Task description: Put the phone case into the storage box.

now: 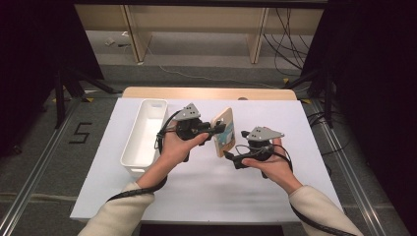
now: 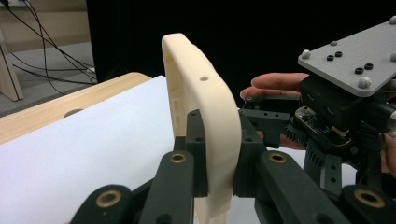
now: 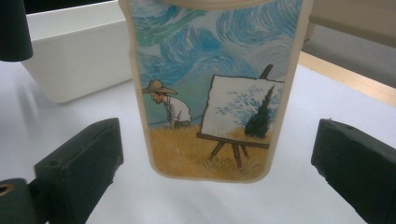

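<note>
Bright even overhead light, dark surroundings, soft faint shadows, close foreground slightly blurred.

The cream-rimmed plastic phone case carries a painted scene: swirling blue and green sky, golden-yellow field, a straw-hatted painter in a white shirt, and a white canvas with a dark green cypress on a brown easel. Left of the case, the rectangular plastic bin is plain white. The counter is white, with a pale wood edge.

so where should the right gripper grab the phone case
Across the lower end's two long side edges, coming straight on at the painted back. The phone case hangs upright, its rim clamped by the left gripper, and the right gripper already straddles it, open.
</note>
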`<state>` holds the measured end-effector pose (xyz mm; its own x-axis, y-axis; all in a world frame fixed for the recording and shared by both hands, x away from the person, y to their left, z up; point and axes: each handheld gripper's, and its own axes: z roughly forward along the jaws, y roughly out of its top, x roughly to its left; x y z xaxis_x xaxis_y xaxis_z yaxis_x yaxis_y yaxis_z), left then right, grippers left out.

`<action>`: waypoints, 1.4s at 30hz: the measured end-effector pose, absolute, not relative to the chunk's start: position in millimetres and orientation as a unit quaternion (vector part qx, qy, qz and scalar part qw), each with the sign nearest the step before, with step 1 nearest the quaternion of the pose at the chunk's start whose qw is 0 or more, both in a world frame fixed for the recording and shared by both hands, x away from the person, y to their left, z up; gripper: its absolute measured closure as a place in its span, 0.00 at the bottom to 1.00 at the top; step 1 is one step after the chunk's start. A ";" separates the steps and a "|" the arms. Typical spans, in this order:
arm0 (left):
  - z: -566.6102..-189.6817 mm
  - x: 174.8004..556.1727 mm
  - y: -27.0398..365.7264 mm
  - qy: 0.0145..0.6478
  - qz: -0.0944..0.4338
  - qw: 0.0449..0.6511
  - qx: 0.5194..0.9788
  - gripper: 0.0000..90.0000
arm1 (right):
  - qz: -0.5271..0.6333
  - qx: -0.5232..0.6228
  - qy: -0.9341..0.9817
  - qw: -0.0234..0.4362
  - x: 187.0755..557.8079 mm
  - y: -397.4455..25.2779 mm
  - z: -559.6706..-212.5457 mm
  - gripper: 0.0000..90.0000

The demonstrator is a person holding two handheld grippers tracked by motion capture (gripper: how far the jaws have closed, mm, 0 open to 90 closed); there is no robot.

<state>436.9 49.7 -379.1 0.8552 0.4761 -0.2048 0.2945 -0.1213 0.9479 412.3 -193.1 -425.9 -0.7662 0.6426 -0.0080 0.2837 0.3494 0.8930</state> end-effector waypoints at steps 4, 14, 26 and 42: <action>-379.4 437.4 50.4 0.257 0.072 0.610 0.746 0.89 | 0.493 0.292 0.799 0.181 413.7 -194.7 -426.2 0.05; -378.8 438.1 51.0 0.241 0.067 0.609 0.752 0.89 | 0.494 0.291 0.800 0.176 415.2 -196.6 -427.3 0.06; -376.8 436.8 49.6 0.235 0.066 0.614 0.751 0.89 | 0.482 0.280 0.810 0.179 414.2 -196.0 -430.0 0.00; -374.4 434.8 44.8 0.224 0.068 0.619 0.750 0.89 | 0.476 0.285 0.810 0.191 413.2 -191.9 -435.5 0.00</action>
